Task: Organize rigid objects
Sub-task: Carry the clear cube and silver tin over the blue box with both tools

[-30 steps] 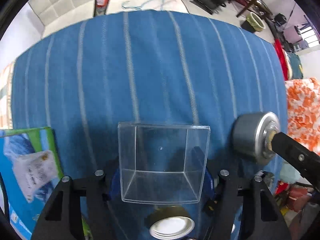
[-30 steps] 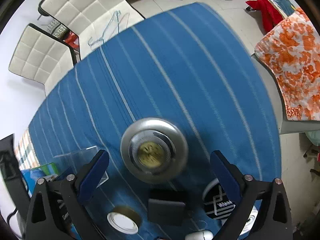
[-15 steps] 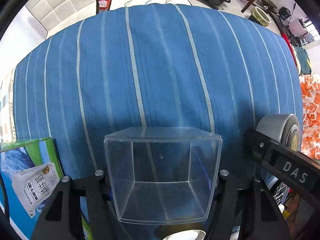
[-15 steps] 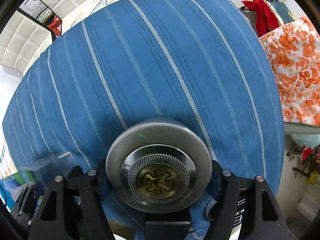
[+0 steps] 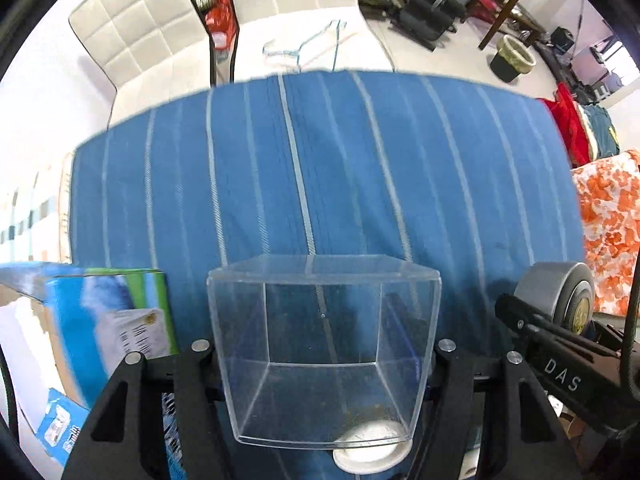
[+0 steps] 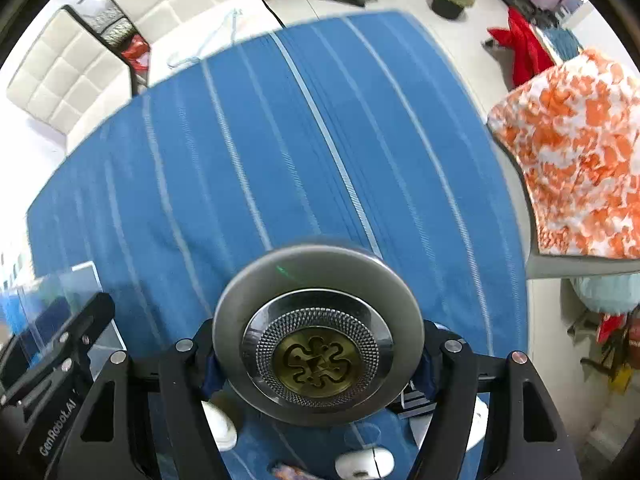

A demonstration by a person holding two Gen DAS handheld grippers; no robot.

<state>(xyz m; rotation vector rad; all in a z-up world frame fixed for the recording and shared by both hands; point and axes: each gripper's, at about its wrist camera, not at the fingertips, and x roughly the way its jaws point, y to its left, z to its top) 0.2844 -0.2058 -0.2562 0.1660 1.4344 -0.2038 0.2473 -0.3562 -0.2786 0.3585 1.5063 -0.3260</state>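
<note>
My left gripper (image 5: 324, 354) is shut on a clear plastic box (image 5: 322, 344) and holds it above the blue striped tablecloth (image 5: 320, 168). My right gripper (image 6: 318, 354) is shut on a round grey metal tin (image 6: 318, 334) with a brass emblem on its lid, also held above the cloth. The tin (image 5: 560, 292) and the right gripper show at the right of the left wrist view. The clear box (image 6: 60, 304) and the left gripper show at the left of the right wrist view.
A blue and green carton (image 5: 108, 316) stands at the left. A white round lid (image 5: 370, 450) lies below the box. A white mouse (image 6: 364, 462) and small items lie under the tin. An orange patterned cloth (image 6: 580, 152) hangs at the right; white chairs (image 5: 152, 36) stand beyond.
Both grippers have lifted and tilted up, so more of the far table edge and room shows. The right gripper closed on the tin a second ago; the left kept its hold on the box.
</note>
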